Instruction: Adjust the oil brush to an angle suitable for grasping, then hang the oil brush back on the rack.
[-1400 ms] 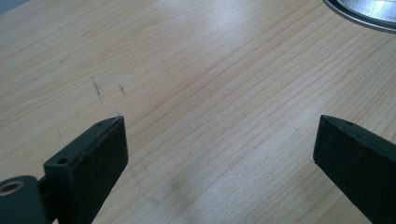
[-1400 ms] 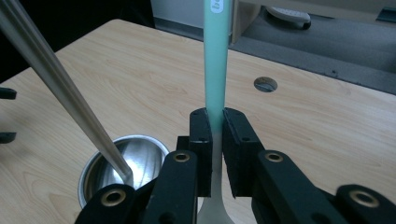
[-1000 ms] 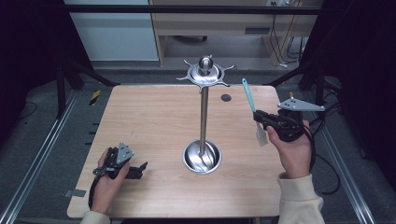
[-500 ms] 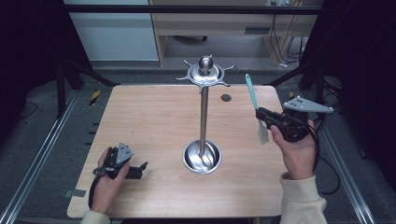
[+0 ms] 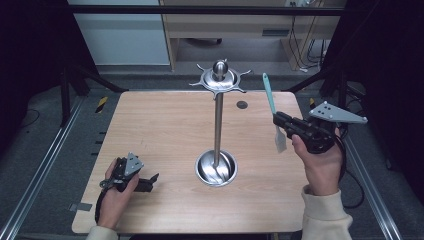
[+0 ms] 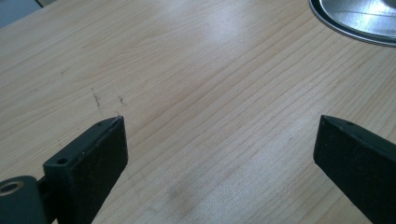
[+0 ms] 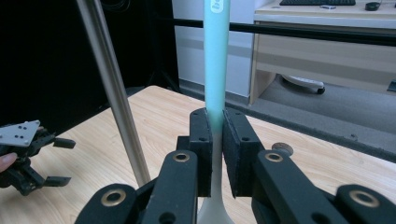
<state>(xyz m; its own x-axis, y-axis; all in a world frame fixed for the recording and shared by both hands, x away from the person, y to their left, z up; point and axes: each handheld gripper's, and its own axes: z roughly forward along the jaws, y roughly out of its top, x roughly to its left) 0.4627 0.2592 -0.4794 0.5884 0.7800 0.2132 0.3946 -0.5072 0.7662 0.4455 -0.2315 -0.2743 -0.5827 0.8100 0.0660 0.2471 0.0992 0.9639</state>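
Observation:
A spatula (image 5: 269, 97) with a teal handle and a pale blade stands nearly upright above the table's right side, handle end up. My right gripper (image 5: 278, 119) is shut on its handle just above the blade; in the right gripper view the pads (image 7: 202, 140) press on the spatula (image 7: 217, 60) from both sides. A steel utensil stand (image 5: 218, 125) with a round base (image 5: 200, 170) and hooked top rises mid-table, left of the spatula; its pole (image 7: 114, 98) is close by. My left gripper (image 5: 150, 181) rests on the table near the front left, open (image 6: 219, 154), with bare wood between its jaws.
A small dark round thing (image 5: 242, 104) lies on the wooden table (image 5: 160, 125) behind the stand. A desk and cables stand beyond the far edge. Metal rails run along the floor on both sides. The stand's base rim (image 6: 355, 23) lies ahead of the left jaws.
My right hand has lifted the spatula a little, and its handle stands more upright. The left hand has kept still.

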